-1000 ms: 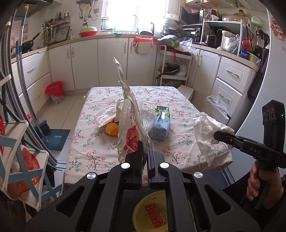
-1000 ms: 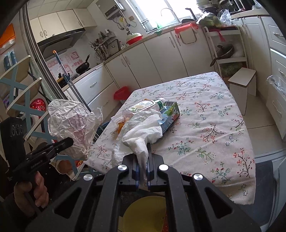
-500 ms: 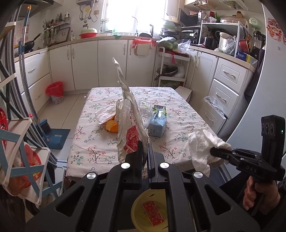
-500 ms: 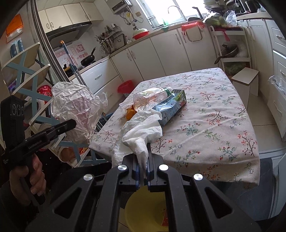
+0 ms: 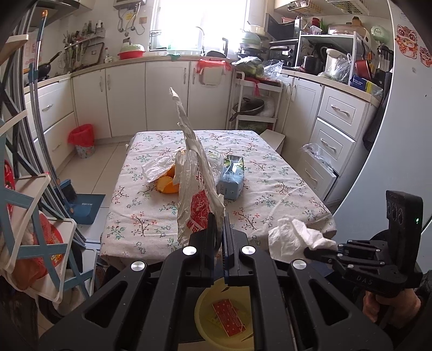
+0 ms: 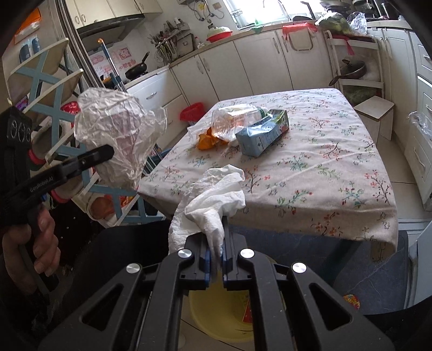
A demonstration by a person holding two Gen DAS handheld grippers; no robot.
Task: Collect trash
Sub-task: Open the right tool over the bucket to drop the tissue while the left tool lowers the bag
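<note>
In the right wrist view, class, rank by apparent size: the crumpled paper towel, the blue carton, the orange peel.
1. Crumpled paper towel, though it sits nearest the camera, which inflates it.
2. Blue carton.
3. Orange peel, partly hidden by a clear plastic bottle.

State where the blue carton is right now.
In both wrist views the blue carton lies on the table, right of the orange peels, partly under a clear plastic bottle.

Daylight is pouring through the window (image 5: 199,24) ahead of me, blowing it out white; the fisheye is bending cabinets (image 5: 127,97) at my frame edges, corners darkening.
</note>
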